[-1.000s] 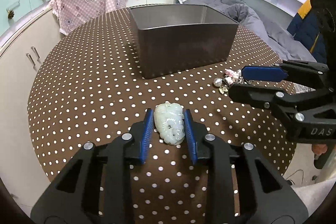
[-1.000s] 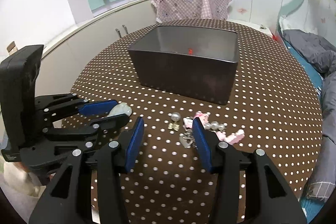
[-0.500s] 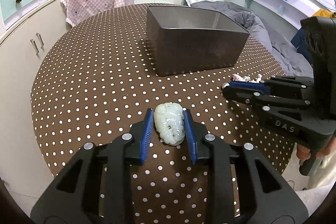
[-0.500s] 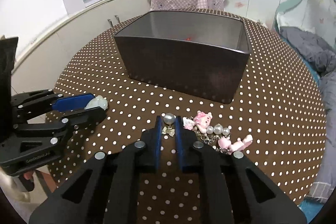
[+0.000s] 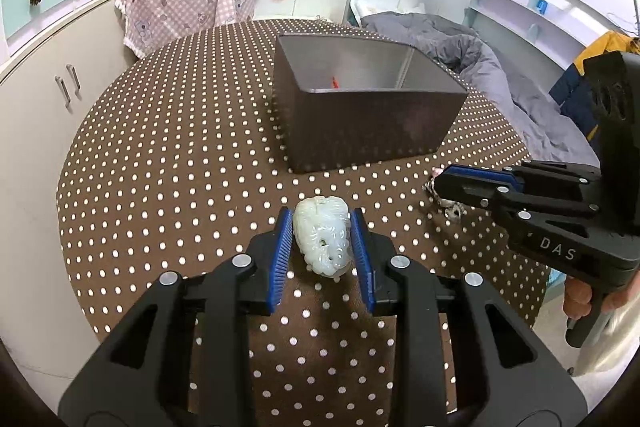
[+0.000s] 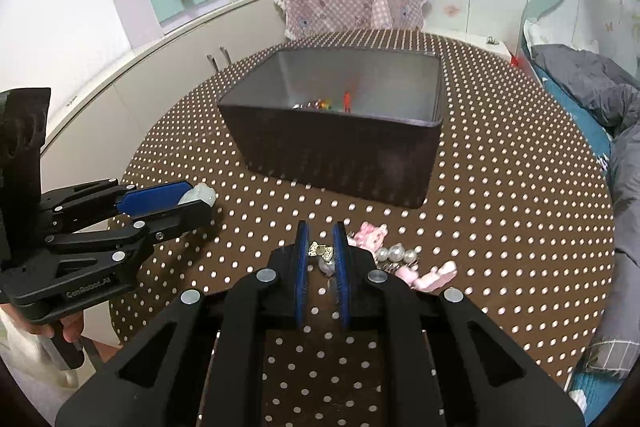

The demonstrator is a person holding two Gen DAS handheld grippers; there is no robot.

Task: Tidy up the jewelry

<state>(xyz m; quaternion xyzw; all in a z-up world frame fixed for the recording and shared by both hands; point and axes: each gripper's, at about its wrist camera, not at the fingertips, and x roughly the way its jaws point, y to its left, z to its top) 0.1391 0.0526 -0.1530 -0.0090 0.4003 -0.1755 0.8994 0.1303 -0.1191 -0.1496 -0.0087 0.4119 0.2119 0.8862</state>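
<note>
— Covering the round bench, a brown white-dotted cloth is seen; what is set on it?

— A dark open box is placed toward the far side, with small bright pieces lying inside.

— And the left gripper?

— A pale green carved pendant is clamped between its jaws, above the cloth.

— The right gripper?

— Its jaws are drawn narrow on a small gold bow charm, just beside the pink-and-pearl trinkets left loose on the bench.
</note>
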